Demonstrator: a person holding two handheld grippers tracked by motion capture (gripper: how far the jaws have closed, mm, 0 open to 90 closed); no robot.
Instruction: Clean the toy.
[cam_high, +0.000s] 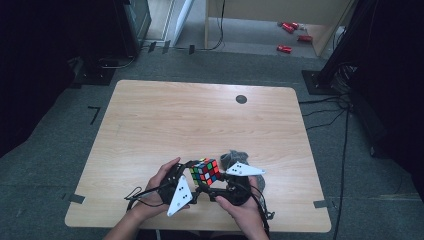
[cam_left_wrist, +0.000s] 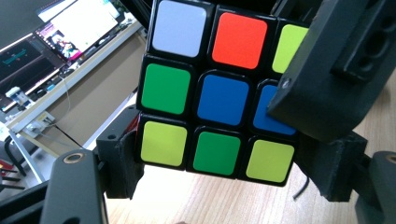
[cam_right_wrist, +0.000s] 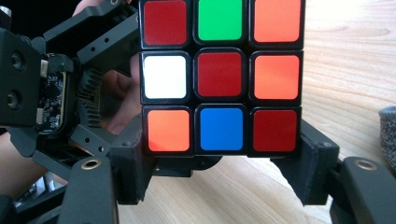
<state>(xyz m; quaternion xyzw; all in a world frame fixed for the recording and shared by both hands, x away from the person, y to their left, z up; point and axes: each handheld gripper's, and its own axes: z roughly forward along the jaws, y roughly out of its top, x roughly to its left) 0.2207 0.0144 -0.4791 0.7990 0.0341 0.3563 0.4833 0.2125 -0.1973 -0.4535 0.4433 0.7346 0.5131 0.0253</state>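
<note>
Rubik's cube (cam_high: 205, 171) held btwn both grippers: left gripper (cam_high: 192, 176) & right gripper (cam_high: 212, 186) each clamp its bottom layer.

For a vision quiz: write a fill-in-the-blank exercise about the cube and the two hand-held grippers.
1. Both hand-held grippers hold a scrambled puzzle ____ above the table.
2. In the left gripper view, the middle square of the facing side is ____.
3. In the right gripper view, the middle square of the facing side is ____.
4. Beside the right hand-held gripper lies a crumpled ____ cloth.

Missing words: cube; blue; red; grey
</note>
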